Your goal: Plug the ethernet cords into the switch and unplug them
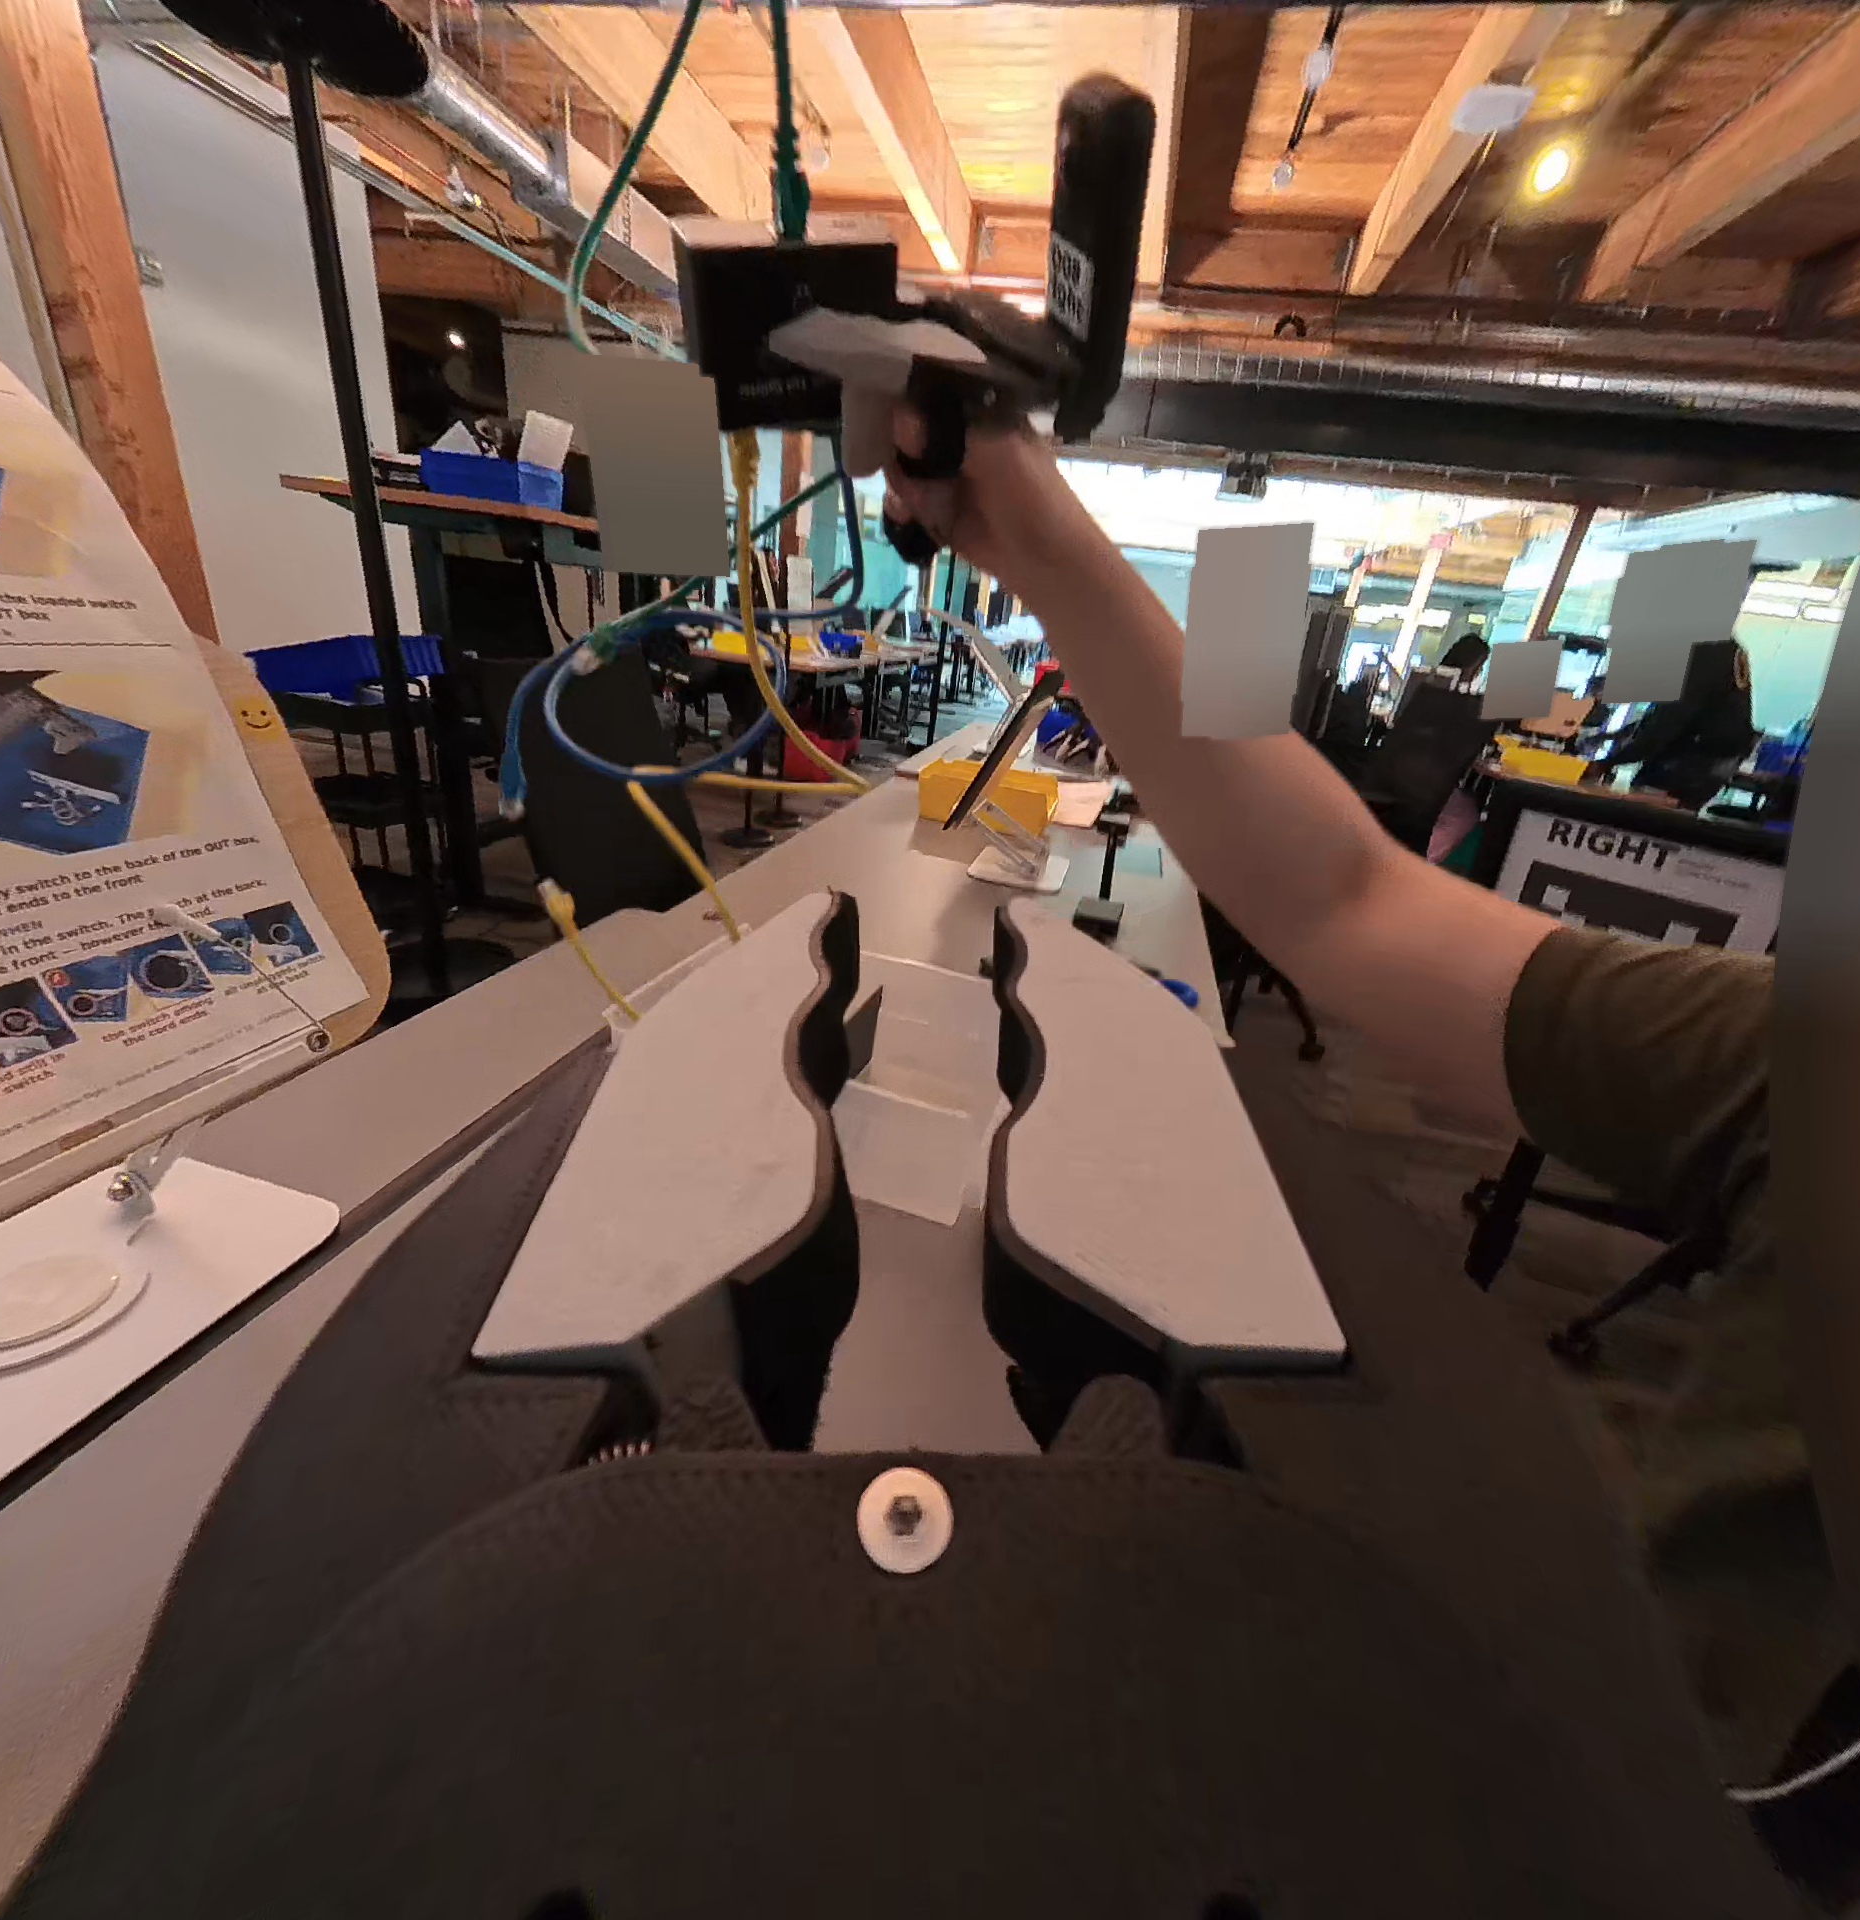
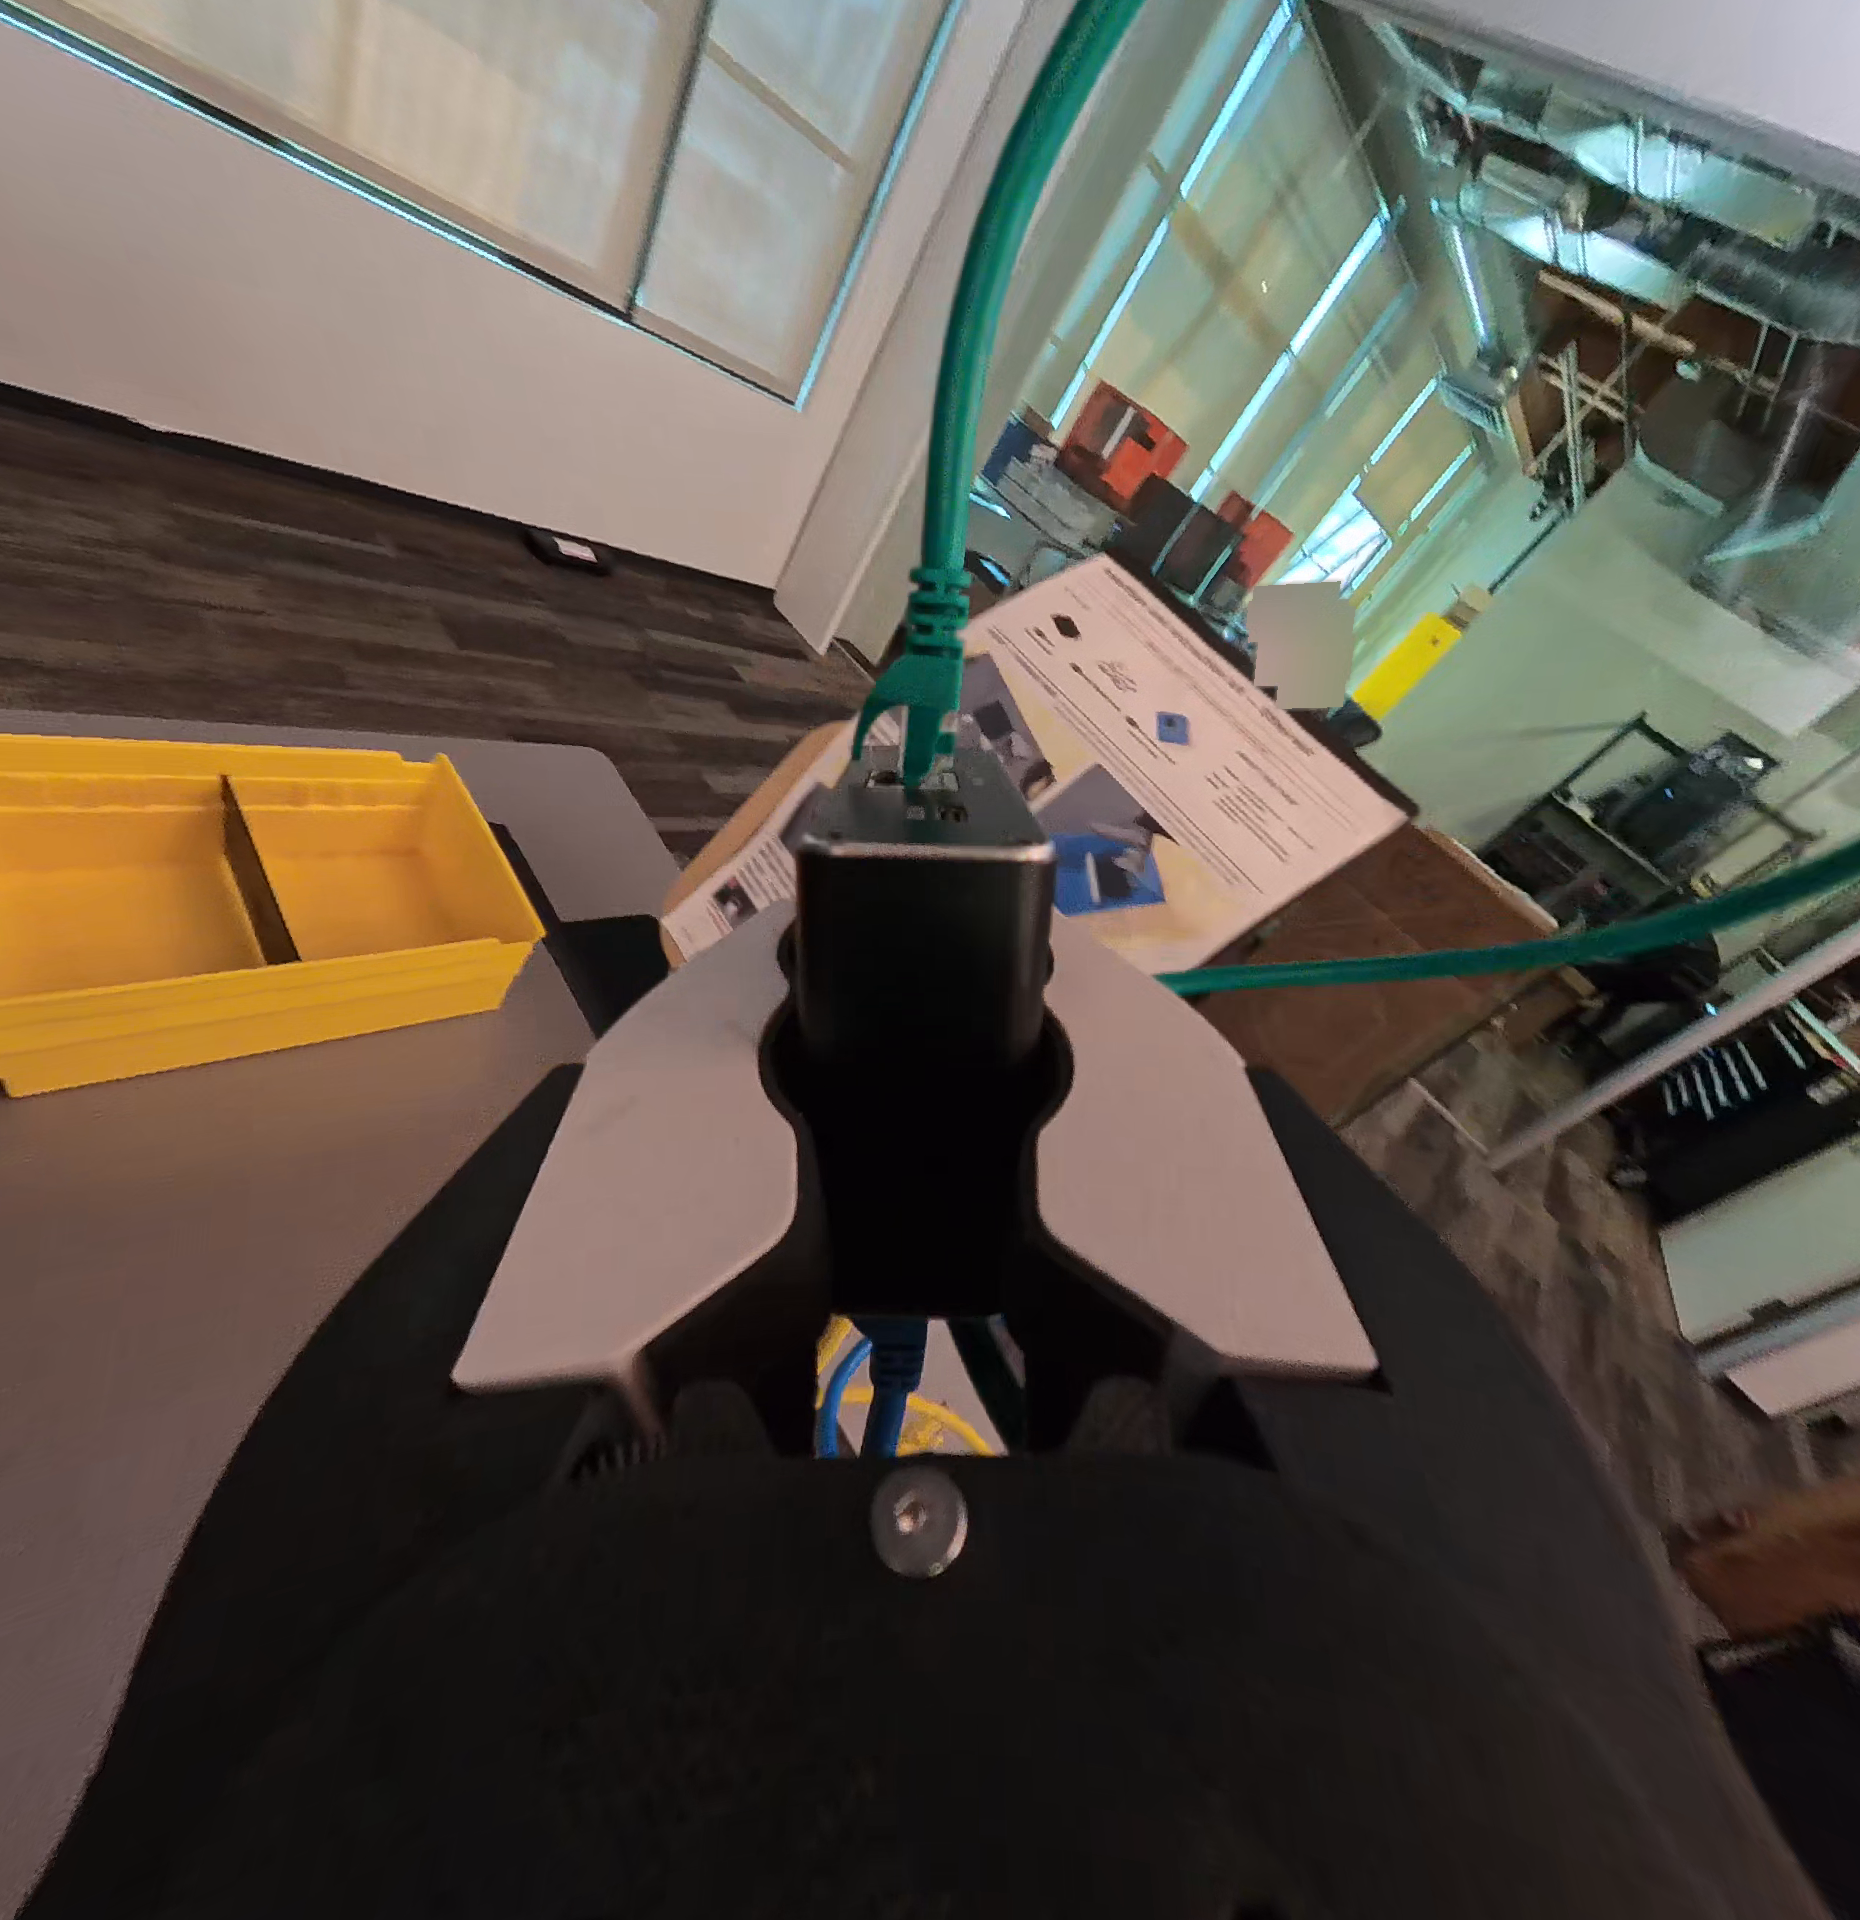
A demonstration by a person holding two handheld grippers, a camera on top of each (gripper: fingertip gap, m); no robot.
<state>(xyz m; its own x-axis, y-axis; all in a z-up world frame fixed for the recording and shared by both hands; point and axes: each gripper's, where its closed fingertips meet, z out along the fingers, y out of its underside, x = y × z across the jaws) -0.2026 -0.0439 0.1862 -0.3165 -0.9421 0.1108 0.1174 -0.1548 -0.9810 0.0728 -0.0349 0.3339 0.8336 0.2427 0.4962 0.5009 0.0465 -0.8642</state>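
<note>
My right gripper (image 2: 921,997) is shut on the black switch (image 2: 921,894) and holds it high in the air. A green cord (image 2: 931,665) is plugged into the switch's far end and arcs upward. A blue cord (image 2: 890,1382) and a yellow cord (image 2: 936,1439) hang from its near end. The left wrist view shows the switch (image 1: 791,312) aloft in the right gripper (image 1: 838,353), with the green cord (image 1: 791,187) on top and the yellow cord (image 1: 747,603) and looped blue cord (image 1: 635,717) dangling. My left gripper (image 1: 926,935) is open and empty, low over the table.
A clear plastic box (image 1: 905,1049) lies just beyond my left fingers. An instruction sheet on a stand (image 1: 126,831) is at the left, with a black pole (image 1: 354,468) behind it. A yellow divided bin (image 2: 230,894) sits on the grey table (image 2: 178,1247). People sit at desks far back. Left tips to right tips: about 30 centimeters.
</note>
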